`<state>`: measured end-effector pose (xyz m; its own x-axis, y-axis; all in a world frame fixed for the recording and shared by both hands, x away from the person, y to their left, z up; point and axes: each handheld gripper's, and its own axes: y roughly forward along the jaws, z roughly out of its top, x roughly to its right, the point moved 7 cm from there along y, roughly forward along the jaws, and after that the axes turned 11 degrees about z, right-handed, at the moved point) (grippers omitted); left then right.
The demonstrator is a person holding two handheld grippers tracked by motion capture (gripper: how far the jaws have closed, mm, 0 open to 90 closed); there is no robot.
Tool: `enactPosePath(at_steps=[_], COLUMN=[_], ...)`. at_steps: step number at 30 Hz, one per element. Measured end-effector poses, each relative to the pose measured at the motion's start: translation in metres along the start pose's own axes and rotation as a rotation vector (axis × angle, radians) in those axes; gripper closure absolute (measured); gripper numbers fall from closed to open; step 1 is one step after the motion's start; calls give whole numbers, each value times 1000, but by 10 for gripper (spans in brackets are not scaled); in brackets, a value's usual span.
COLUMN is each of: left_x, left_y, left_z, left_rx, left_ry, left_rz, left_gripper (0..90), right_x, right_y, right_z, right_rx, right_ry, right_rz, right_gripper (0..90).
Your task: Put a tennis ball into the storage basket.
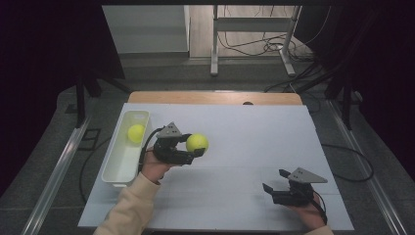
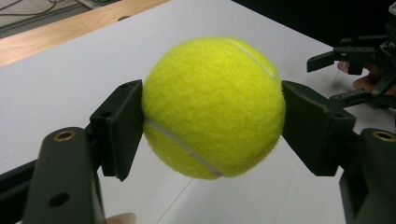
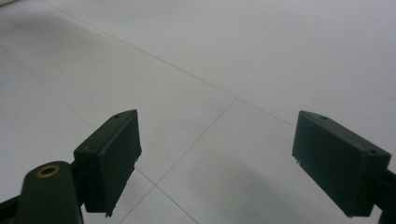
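Tennis ball (image 2: pixel 214 108), fuzzy yellow, white seam, clamped in left tongs (image 1: pixel 195 147), right tongs (image 1: pixel 276 180) wide, empty.

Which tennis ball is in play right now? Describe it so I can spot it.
On the white table, find the white tray at the left edge. Just right of it, the left gripper clamps a tennis ball; the other ball lies inside the tray.

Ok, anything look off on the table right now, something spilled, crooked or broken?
Nothing stands out. The left gripper holds one tennis ball squarely between its jaws, a second ball lies in the white tray, and the right gripper is open.
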<state>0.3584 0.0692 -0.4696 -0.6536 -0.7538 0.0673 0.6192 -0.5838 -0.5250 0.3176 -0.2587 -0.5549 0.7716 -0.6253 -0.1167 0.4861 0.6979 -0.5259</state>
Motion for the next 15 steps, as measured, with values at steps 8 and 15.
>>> enactPosePath(at_steps=[8, 15], left_x=[-6, -10], left_y=[-5, -7], left_z=[2, 1], left_rx=[10, 11], left_ry=[-12, -19], left_rz=[12, 27], left_gripper=[263, 264], right_x=[-1, -2], right_y=[-4, -4], right_z=[-2, -2], right_rx=[3, 3], right_ry=[-4, -6], right_rz=[-6, -7], right_gripper=[162, 162])
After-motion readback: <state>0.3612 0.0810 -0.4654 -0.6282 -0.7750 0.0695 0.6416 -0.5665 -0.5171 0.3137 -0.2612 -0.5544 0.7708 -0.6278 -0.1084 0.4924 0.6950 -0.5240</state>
